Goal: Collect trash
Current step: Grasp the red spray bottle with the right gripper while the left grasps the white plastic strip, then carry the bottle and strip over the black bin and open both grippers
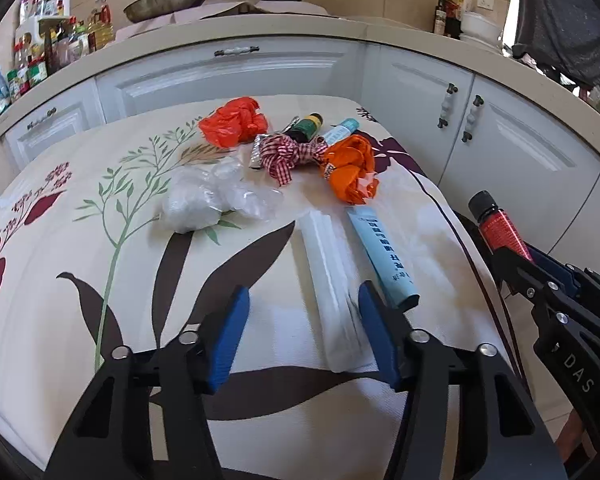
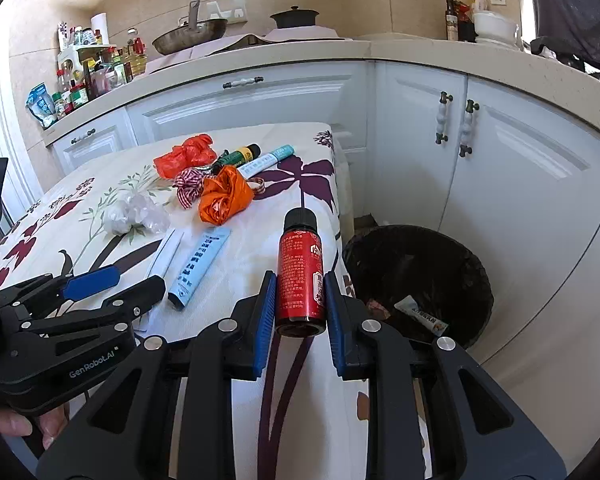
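From the left wrist, your left gripper [image 1: 304,320] is hovering released over the tabletop [image 1: 80,240], its blue pads gripping nothing. The white flat packet [image 1: 332,280] is lying between its fingers, against the right pad, with the pale blue tube [image 1: 384,256] just beside it.

From the right wrist, your right gripper [image 2: 300,308] is clenching the red bottle [image 2: 302,272], cap pointing away. The black-lined trash bin [image 2: 420,280] is sitting just right of it, below the tabletop's edge.

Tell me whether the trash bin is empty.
Not empty: the black-lined trash bin beside the table holds a few wrappers at its bottom.
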{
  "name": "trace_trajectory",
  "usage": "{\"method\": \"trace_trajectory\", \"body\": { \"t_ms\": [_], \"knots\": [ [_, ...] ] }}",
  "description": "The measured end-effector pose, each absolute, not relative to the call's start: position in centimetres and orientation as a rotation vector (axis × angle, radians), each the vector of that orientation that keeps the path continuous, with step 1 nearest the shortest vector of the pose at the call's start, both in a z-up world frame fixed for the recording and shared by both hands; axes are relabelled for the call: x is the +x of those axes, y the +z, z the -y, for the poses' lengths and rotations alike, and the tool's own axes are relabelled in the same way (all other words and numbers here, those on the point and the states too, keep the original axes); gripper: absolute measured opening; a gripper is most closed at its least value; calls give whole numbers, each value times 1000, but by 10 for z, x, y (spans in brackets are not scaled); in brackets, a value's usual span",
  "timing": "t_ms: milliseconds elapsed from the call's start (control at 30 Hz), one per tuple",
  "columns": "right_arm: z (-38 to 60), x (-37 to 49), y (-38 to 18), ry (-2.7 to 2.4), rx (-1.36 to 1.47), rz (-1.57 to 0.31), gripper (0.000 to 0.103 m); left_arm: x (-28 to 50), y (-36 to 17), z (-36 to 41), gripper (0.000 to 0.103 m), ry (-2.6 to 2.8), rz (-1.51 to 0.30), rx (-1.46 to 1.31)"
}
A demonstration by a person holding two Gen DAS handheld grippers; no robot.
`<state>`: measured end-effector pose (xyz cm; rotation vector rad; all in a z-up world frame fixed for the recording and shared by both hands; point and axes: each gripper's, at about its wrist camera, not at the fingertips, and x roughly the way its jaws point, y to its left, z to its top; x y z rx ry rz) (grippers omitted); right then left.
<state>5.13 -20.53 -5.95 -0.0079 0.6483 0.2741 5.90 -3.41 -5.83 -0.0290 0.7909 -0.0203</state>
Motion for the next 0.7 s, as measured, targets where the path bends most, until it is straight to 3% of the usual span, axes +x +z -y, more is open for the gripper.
{"method": "trace_trajectory", "body": {
  "t_ms": [33,100,167,700],
  "knots": [
    [205,51,-60,274,-8,-648,23,58,-58,35,44,-22,-787,-20],
    [205,51,-60,275,-7,-647,23,57,-58,37,27,-37,-781,-10],
    [205,49,-60,276,-7,-640,23,56,-58,38,21,-49,-778,-5],
    [197,43,-48,262,-37,-583,23,41,-31,22,19,-45,-656,-26]
  ]
}}
